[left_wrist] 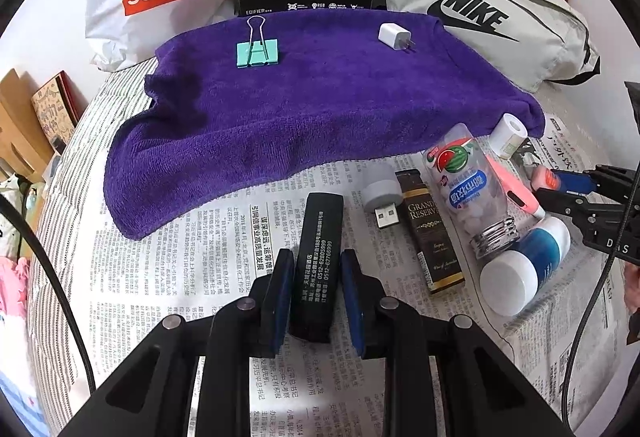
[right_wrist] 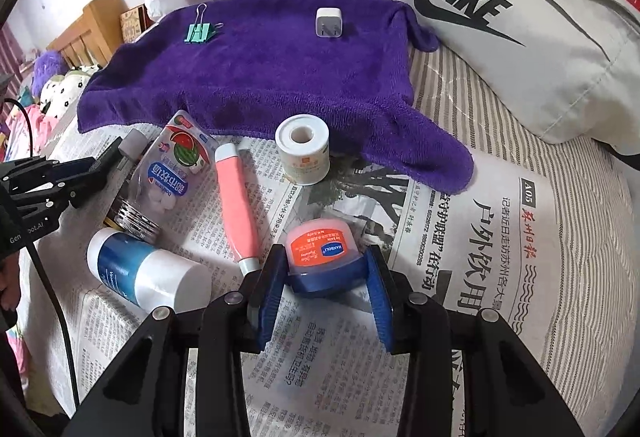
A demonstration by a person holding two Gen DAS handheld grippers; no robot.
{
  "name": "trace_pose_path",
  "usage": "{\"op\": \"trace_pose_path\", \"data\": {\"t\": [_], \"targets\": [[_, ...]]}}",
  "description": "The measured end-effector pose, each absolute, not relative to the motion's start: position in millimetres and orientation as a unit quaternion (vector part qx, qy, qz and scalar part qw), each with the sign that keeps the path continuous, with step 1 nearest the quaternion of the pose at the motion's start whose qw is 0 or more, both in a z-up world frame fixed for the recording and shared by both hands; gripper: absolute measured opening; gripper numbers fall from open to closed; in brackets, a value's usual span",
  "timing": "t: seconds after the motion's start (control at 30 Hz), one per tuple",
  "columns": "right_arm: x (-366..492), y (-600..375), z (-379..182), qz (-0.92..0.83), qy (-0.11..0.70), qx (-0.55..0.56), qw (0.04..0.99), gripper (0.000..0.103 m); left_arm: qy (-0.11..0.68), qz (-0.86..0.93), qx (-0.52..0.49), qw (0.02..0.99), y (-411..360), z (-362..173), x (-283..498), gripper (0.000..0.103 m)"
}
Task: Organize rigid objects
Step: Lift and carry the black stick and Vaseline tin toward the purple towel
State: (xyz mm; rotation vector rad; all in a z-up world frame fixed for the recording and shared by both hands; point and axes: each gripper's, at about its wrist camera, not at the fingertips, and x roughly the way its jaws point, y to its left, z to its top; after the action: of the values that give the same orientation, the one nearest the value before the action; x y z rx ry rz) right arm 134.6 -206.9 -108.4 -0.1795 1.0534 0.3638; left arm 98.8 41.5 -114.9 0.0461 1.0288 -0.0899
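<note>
In the left wrist view, the left gripper (left_wrist: pixel 316 289) is clamped on a black lighter (left_wrist: pixel 316 269) above the newspaper (left_wrist: pixel 224 261); held near one end, it could pivot loose. The clear bottle (left_wrist: pixel 468 189) lies capless, white tablets inside, and could spill if knocked.

In the right wrist view, the right gripper (right_wrist: pixel 326 277) is closed on the lip-balm jar (right_wrist: pixel 320 249); its rounded wall could slip. The purple towel (right_wrist: pixel 260 77) carries a binder clip (right_wrist: pixel 198 31) and charger plug (right_wrist: pixel 329 22).
</note>
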Motion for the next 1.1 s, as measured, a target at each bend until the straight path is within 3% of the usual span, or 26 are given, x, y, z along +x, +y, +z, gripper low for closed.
{"op": "trace_pose_path", "data": {"t": [0.63, 0.73, 1.1], "targets": [[132, -218, -76, 0.205, 0.489, -0.019, 0.847, 0.039, 0.487, -0.068, -0.038, 0.87, 66, -88, 94, 0.021], [136, -216, -71, 0.208, 0.487, -0.02, 0.848, 0.039, 0.484, -0.075, -0.04, 0.871, 66, -83, 98, 0.017], [139, -210, -79, 0.215, 0.497, -0.024, 0.841, 0.039, 0.506, -0.079, -0.02, 0.859, 56, -105, 100, 0.018]]}}
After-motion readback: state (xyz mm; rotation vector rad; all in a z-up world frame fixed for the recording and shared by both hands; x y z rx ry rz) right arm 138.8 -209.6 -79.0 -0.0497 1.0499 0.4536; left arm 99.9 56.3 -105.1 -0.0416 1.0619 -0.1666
